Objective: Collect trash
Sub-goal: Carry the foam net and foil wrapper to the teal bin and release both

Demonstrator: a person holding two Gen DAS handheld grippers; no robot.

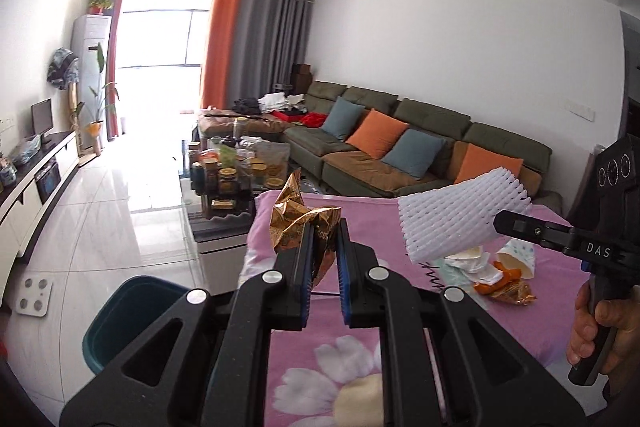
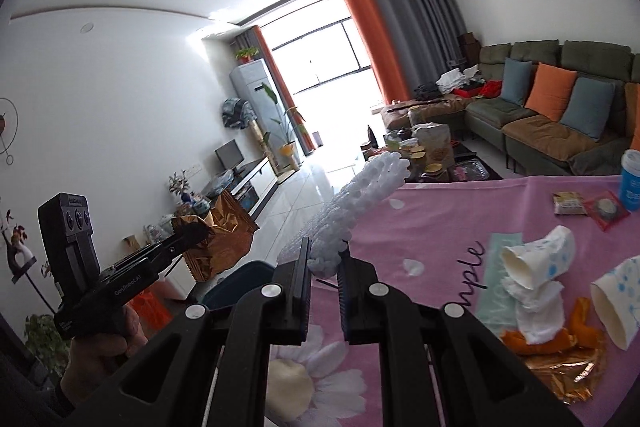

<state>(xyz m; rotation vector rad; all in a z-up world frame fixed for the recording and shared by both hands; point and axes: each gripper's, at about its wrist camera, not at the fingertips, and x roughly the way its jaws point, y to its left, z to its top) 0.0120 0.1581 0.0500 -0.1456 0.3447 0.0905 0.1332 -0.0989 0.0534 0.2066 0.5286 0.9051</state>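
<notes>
your left tongs [image 1: 323, 239] pinching a crumpled gold wrapper [image 1: 298, 223] over the teal bin [image 1: 120, 323], right tongs [image 2: 325, 261] marked "DAS" clamping white foam netting [image 2: 360, 203], "GenRobot.AI" on your left handle, "…ple" on the pink cloth [image 2: 440, 227] beyond

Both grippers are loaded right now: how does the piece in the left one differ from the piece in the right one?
The gold foil wrapper is shiny, crumpled and metallic brown-gold; the white foam net sleeve is matte, white and ribbed with a mesh pattern. The wrapper is a bunched, irregular wad, while the sleeve keeps a tidy tubular shape. The left gripper holds the wrapper; the right gripper pinches the sleeve by one end. Both are held up off the pink tablecloth.
</notes>
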